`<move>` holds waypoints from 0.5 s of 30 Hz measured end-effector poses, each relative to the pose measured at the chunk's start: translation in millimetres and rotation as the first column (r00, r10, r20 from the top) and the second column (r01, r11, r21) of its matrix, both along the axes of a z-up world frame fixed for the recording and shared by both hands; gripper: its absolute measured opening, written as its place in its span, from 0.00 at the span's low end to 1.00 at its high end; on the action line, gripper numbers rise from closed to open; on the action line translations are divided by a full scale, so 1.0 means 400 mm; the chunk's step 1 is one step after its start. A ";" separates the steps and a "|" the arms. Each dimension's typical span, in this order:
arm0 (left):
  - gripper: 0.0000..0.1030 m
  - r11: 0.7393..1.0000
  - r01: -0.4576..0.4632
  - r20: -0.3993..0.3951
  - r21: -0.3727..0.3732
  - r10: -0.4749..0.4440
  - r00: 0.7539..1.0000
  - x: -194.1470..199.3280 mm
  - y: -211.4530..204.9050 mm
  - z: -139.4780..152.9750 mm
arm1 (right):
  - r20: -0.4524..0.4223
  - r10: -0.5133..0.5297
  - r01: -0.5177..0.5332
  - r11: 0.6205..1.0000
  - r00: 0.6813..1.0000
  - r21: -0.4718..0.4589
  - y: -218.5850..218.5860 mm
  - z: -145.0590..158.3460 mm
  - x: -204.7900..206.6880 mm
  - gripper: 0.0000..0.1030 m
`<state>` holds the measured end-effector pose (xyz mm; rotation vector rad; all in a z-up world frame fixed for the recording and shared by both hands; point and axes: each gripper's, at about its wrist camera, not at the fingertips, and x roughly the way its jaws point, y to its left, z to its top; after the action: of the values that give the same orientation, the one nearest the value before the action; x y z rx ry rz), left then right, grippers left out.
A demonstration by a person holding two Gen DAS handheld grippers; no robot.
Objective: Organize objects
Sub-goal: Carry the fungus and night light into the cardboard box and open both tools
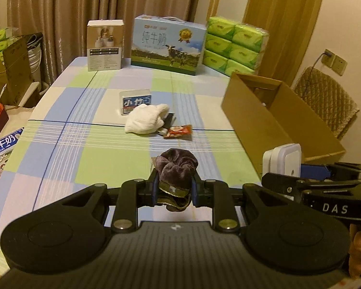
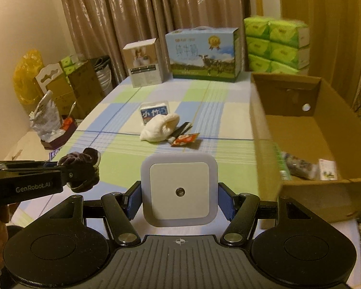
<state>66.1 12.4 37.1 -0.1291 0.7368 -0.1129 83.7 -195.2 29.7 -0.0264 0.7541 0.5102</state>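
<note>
My left gripper point(image 1: 173, 190) is shut on a dark purple velvet scrunchie point(image 1: 177, 168), held above the checked tablecloth; it also shows at the left of the right wrist view as the scrunchie point(image 2: 80, 161). My right gripper point(image 2: 180, 201) is shut on a square white night light point(image 2: 179, 190), seen from the side as the night light point(image 1: 282, 160). Mid-table lie a white sock point(image 1: 146, 119), a red snack packet point(image 1: 179, 131), a small black item point(image 2: 183, 128) and a blue-labelled white box point(image 1: 136, 101). The open cardboard box point(image 2: 300, 130) stands at the right.
A milk carton case point(image 1: 167, 45), a small beige product box point(image 1: 105, 45) and a stack of green tissue packs point(image 1: 235, 45) line the table's far edge. Several small items point(image 2: 305, 167) lie in the cardboard box. Cartons and bags point(image 2: 60, 89) crowd the floor at left.
</note>
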 end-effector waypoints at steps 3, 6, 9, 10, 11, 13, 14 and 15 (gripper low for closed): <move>0.20 1.000 0.018 0.002 0.000 -0.018 1.000 -0.018 -0.026 0.010 | 0.012 -0.020 0.020 1.000 1.000 -0.004 -0.028 0.014 -0.019 0.60; 0.20 0.999 0.034 0.003 -0.006 -0.034 0.999 -0.031 -0.050 0.019 | 0.020 -0.043 0.043 0.999 0.999 -0.007 -0.054 0.025 -0.032 0.60; 0.20 0.999 0.052 0.011 -0.011 -0.051 0.999 -0.038 -0.073 0.032 | 0.027 -0.065 0.065 0.998 0.998 -0.008 -0.082 0.034 -0.041 0.60; 0.20 0.998 0.058 0.013 -0.013 -0.057 0.998 -0.039 -0.080 0.036 | 0.031 -0.074 0.074 0.997 0.997 -0.010 -0.091 0.037 -0.041 0.60; 0.20 0.998 0.062 0.016 -0.014 -0.062 0.998 -0.039 -0.086 0.039 | 0.037 -0.082 0.083 0.997 0.996 -0.011 -0.101 0.042 -0.042 0.60; 0.20 0.997 0.076 0.020 -0.014 -0.076 0.997 -0.039 -0.100 0.046 | 0.049 -0.104 0.105 0.994 0.993 -0.017 -0.122 0.051 -0.041 0.60; 0.20 0.996 0.083 0.022 -0.013 -0.083 0.996 -0.038 -0.107 0.049 | 0.055 -0.116 0.117 0.993 0.992 -0.018 -0.133 0.057 -0.041 0.60; 0.20 0.996 0.090 0.024 -0.013 -0.089 0.996 -0.036 -0.115 0.052 | 0.059 -0.127 0.128 0.992 0.990 -0.018 -0.144 0.062 -0.041 0.60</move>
<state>51.5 -33.6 57.7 -0.1079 0.7186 -0.2047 67.1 -252.6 54.4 -0.0131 0.7002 0.3776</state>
